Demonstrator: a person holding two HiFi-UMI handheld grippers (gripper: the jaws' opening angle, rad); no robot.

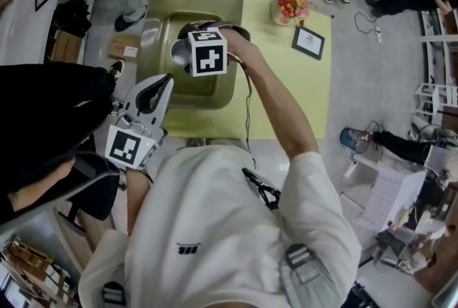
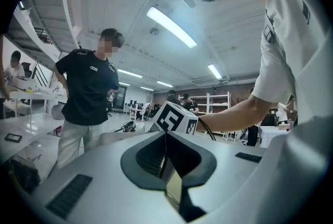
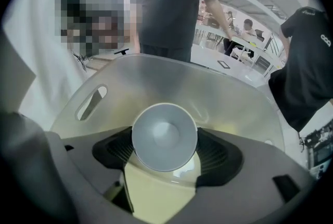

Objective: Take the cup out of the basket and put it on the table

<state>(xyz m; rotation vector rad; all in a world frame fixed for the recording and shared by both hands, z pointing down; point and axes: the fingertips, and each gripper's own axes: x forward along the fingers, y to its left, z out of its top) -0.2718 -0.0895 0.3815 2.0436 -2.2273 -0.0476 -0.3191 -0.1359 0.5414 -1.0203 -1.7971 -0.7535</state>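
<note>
Cup [image 3: 164, 135] sits pinched in your right gripper [image 3: 165, 152], its mouth facing that gripper's camera, within the hollow of the olive basket [image 1: 193, 0]. The basket stands on the yellow counter [image 1: 286, 88]. Your left gripper [image 2: 165, 159] hangs near your body, jaws pressed together, empty.
</note>
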